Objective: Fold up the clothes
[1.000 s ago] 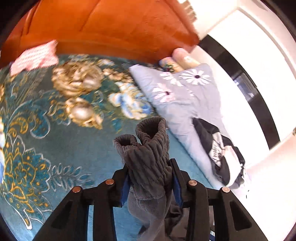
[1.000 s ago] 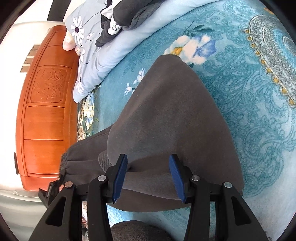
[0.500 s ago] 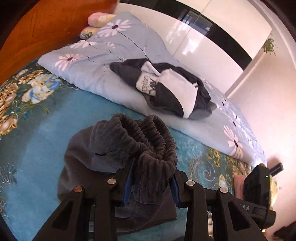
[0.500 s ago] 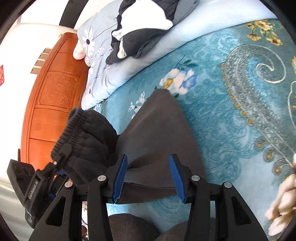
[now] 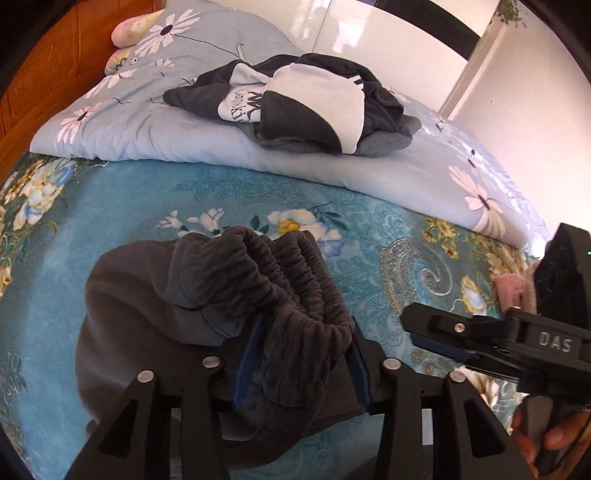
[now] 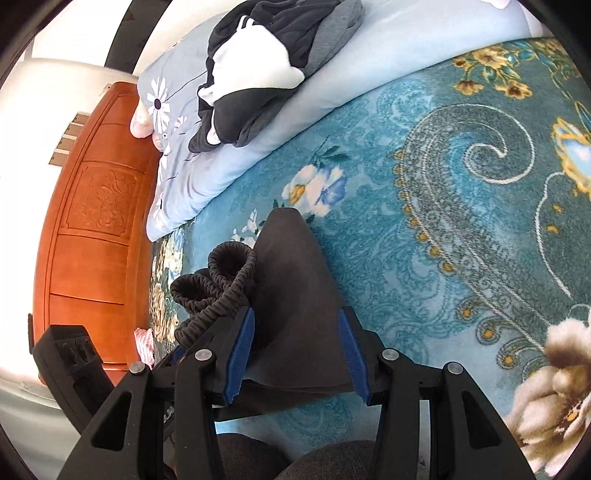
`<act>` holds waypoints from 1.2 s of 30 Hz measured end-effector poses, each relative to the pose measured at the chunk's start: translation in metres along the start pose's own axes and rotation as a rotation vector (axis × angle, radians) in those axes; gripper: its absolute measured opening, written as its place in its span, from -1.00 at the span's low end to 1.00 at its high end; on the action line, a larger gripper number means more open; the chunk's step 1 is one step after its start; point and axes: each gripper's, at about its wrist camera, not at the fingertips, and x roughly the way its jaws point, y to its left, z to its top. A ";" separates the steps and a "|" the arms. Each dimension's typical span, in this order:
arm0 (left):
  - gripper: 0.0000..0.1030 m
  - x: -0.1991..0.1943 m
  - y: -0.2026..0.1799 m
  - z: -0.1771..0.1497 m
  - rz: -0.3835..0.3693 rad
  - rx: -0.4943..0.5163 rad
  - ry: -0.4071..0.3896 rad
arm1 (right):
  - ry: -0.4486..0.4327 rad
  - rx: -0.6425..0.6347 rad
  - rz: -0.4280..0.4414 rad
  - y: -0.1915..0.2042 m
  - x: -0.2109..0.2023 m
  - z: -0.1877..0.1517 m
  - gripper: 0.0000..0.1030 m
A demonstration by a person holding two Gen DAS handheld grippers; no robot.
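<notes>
Two grippers are seen over a pair of dark grey sweatpants (image 5: 155,314) that lies on the teal floral bedspread (image 5: 369,236). The fabric is soft and fleecy, and its elasticated waistband (image 5: 295,291) is ribbed and bunched into thick gathers. This waistband is clamped between the blue-padded fingers of the left gripper (image 5: 301,365), which are closed tightly on it. The fingers of the right gripper (image 6: 297,354) are spread wide, with a smooth, flat, tapering fold of the sweatpants (image 6: 291,280) lying between them; whether the cloth is touched by them cannot be told. Compared with a second ago, the waistband has been carried down from the air onto the folded cloth, and the left camera has been swung from the headboard toward the quilt. A pale blue daisy-print quilt (image 5: 177,122) is laid along the far side of the bed, with a crumpled black, white and grey garment (image 5: 306,99) heaped on it. A carved orange-brown wooden headboard (image 6: 92,229) and glossy white wardrobe doors (image 5: 388,33) are also shown.
</notes>
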 end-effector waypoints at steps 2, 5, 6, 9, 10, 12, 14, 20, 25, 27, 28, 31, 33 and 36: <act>0.31 -0.006 0.013 0.001 -0.157 -0.105 0.003 | -0.004 -0.007 0.007 0.006 0.003 0.002 -0.05; 0.31 -0.017 0.034 0.001 -0.259 -0.227 -0.007 | -0.025 -0.023 0.001 0.014 0.001 0.005 -0.05; 0.31 -0.023 0.041 0.001 -0.266 -0.256 -0.020 | -0.031 -0.033 -0.002 0.017 0.000 0.005 -0.06; 0.31 -0.054 0.070 0.003 -0.221 -0.342 -0.115 | -0.033 -0.090 -0.013 0.030 -0.002 0.006 -0.06; 0.31 -0.061 0.083 0.001 -0.155 -0.396 -0.127 | -0.025 -0.120 -0.015 0.037 0.001 0.006 -0.06; 0.31 -0.069 0.113 -0.005 0.023 -0.522 -0.123 | 0.004 -0.181 -0.015 0.052 0.012 0.005 -0.06; 0.31 -0.071 0.137 -0.017 0.195 -0.614 -0.091 | 0.044 -0.242 -0.002 0.068 0.028 0.002 -0.06; 0.31 -0.039 0.167 -0.041 0.341 -0.597 0.120 | 0.081 -0.333 -0.038 0.096 0.069 0.005 -0.06; 0.31 -0.027 0.174 -0.054 0.242 -0.633 0.155 | 0.091 -0.374 -0.139 0.105 0.088 0.010 -0.06; 0.31 -0.026 0.173 -0.055 0.232 -0.622 0.152 | 0.050 -0.395 -0.193 0.104 0.086 0.012 -0.06; 0.31 -0.023 0.173 -0.056 0.233 -0.619 0.159 | 0.049 -0.380 -0.176 0.103 0.085 0.014 -0.06; 0.31 -0.015 0.171 -0.057 0.247 -0.611 0.193 | 0.065 -0.353 -0.131 0.101 0.087 0.014 -0.02; 0.31 -0.012 0.169 -0.058 0.253 -0.605 0.209 | 0.060 -0.381 -0.143 0.108 0.088 0.008 -0.01; 0.31 -0.014 0.167 -0.062 0.242 -0.605 0.200 | 0.039 -0.413 -0.138 0.115 0.083 0.003 -0.11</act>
